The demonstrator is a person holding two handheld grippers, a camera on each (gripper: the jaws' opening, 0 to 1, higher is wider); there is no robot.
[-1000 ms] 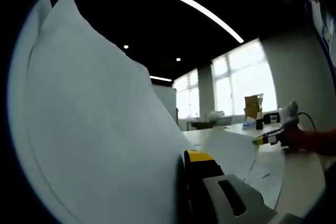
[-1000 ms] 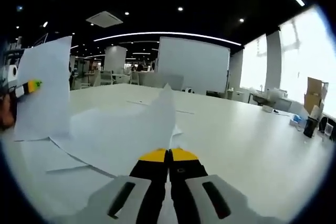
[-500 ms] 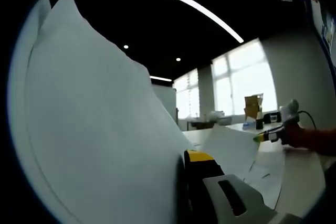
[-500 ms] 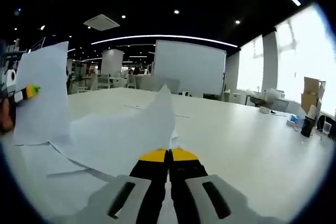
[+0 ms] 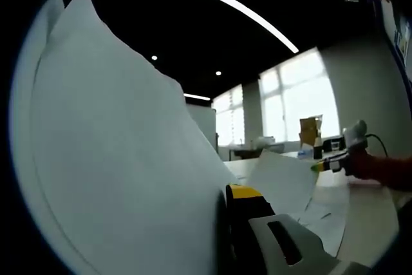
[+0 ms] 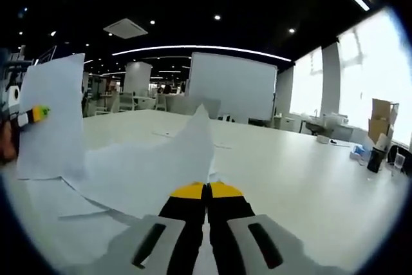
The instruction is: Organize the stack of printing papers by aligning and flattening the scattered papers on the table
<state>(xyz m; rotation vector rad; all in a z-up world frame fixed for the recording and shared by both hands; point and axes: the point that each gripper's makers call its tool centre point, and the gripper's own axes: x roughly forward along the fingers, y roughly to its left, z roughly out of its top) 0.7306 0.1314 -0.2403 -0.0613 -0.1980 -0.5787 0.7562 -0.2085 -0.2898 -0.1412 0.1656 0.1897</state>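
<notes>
Compared with a second ago, the right tool, seen far right in the left gripper view, sits a little higher, and the sheet it grips has lifted slightly; otherwise little has changed.

In the left gripper view, the left tool [image 5: 225, 201] is clamped on a large white sheet [image 5: 122, 159] that stands up and curves across the near left. Far right, the right tool [image 5: 320, 166] pinches the corner of another sheet [image 5: 283, 181], with more papers [image 5: 331, 220] lying flat on the white surface [image 5: 373, 230] beneath.

In the right gripper view, the right tool [image 6: 206, 190] has its jaws closed together on a raised, bent sheet [image 6: 161, 169]. At far left, the left tool [image 6: 35, 114] holds an upright sheet [image 6: 55, 117]. Loose papers [image 6: 45, 201] lie overlapping on the surface [image 6: 309, 185] near left.
</notes>
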